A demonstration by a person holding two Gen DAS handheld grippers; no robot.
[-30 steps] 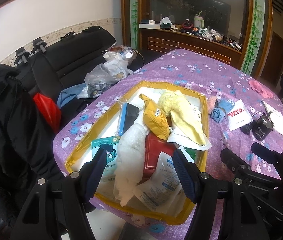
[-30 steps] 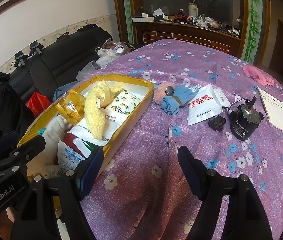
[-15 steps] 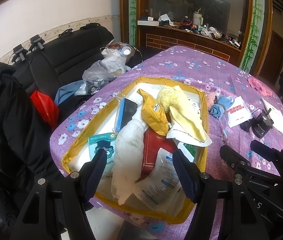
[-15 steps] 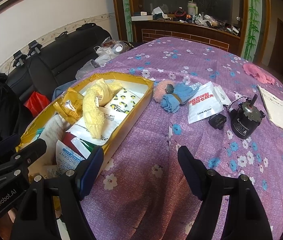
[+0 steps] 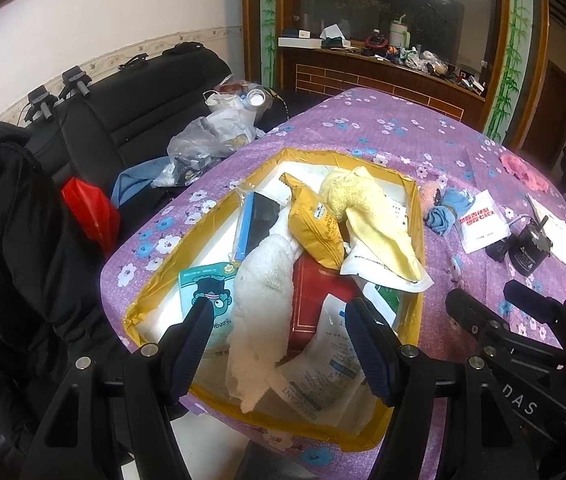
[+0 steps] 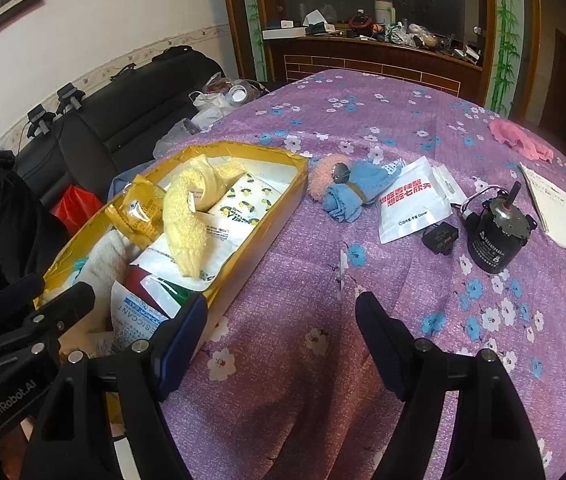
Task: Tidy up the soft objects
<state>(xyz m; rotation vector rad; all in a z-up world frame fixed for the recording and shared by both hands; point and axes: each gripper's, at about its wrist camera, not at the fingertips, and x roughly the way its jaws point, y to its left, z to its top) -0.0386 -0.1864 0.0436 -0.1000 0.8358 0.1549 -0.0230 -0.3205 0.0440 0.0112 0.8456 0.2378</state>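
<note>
A yellow-rimmed box (image 5: pixel 413 216) on the purple flowered table holds a white towel (image 5: pixel 261 280), a yellow towel (image 5: pixel 367 216), a yellow pouch (image 5: pixel 315 232) and several packets. My left gripper (image 5: pixel 279 344) is open and empty above the box's near end. My right gripper (image 6: pixel 283 344) is open and empty over bare cloth, right of the box (image 6: pixel 279 216). A blue cloth bundle (image 6: pixel 359 188) with a pink fuzzy piece (image 6: pixel 321 178) lies beyond the box. A pink cloth (image 6: pixel 519 140) lies at the far right.
A white packet with red print (image 6: pixel 411 204), a black motor (image 6: pixel 495 236), a small black block (image 6: pixel 439 238) and a paper sheet (image 6: pixel 563 212) lie on the table's right side. A black sofa (image 5: pixel 143 108) with plastic bags stands left. A black jacket (image 5: pixel 15 240) hangs near left.
Both grippers have drawn back and risen slightly, so the box and table look a little farther away. Both stay open and empty. Nothing on the table has moved.
</note>
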